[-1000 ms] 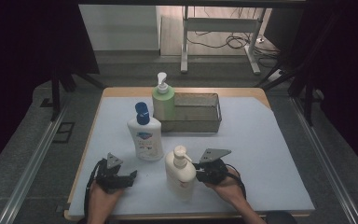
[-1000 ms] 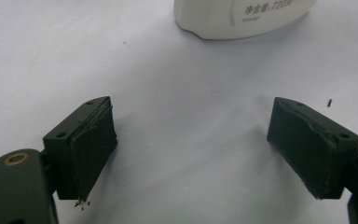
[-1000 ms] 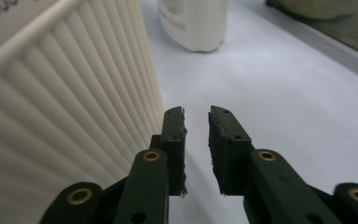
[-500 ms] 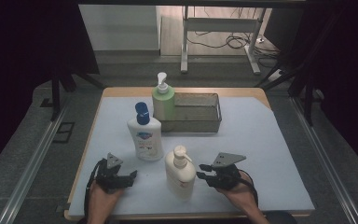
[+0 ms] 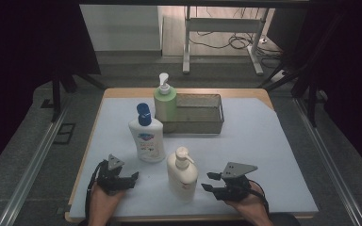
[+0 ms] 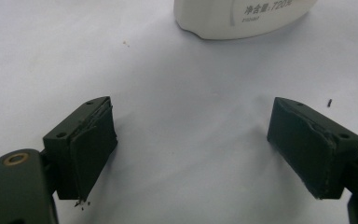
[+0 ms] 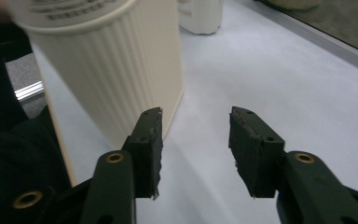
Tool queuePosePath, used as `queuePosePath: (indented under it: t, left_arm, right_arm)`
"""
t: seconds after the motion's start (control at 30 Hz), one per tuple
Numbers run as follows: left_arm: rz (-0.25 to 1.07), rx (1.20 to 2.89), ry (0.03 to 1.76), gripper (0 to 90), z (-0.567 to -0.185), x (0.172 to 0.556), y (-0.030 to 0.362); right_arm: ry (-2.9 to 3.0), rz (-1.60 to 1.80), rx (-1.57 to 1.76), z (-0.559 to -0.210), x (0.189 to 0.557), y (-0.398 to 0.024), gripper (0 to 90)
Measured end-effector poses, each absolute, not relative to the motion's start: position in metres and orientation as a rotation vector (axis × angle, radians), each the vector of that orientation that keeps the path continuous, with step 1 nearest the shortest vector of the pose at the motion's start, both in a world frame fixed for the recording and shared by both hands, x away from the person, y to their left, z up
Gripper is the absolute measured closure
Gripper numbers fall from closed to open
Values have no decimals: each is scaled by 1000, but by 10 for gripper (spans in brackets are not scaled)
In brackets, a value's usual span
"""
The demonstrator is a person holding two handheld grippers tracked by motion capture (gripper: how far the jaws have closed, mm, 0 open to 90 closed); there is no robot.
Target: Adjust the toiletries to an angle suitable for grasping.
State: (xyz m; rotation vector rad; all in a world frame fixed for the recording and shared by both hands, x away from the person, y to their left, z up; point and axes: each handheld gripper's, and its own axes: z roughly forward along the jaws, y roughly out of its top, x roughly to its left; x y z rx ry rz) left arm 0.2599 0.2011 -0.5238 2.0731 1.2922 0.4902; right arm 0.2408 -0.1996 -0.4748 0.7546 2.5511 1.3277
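A cream pump bottle [image 5: 182, 175] stands upright near the table's front; its ribbed side [image 7: 116, 65] rises just left of my right gripper's jaws. My right gripper [image 5: 209, 181] [image 7: 196, 123] lies to the right of that bottle and apart from it. Its jaws have just been opening and nothing is between them. My left gripper [image 5: 133, 178] [image 6: 191, 116] rests at the front left, open wide over the bare mat. The base of a white bottle with a blue cap [image 5: 146, 136] [image 6: 242, 16] stands just beyond it.
A green pump bottle [image 5: 165, 101] stands at the left end of a metal mesh basket [image 5: 202, 115] at the table's back; I cannot tell whether it is inside. The pale blue mat [image 5: 264, 141] runs to the wooden table edge [image 5: 184, 218].
My right gripper has drawn back to the right, away from the cream pump bottle it was against, and its jaws have widened. The bottle stays upright. The left gripper has not moved.
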Motion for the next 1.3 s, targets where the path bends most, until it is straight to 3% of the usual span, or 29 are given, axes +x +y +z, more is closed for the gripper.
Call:
queuePosePath:
  t: [0.17,0.5,1.3]
  left_arm:
    - [490,2073,1292,149,-524,260,201]
    - [490,2073,1292,149,-524,260,201]
    - [490,2073,1292,149,-524,260,201]
  right_arm:
    - [2571,1361,716,-472,230,-197,432]
    - [2582,1417,700,-472,225,-178,352]
    - [2577,1323,566,-476,224,-152,343]
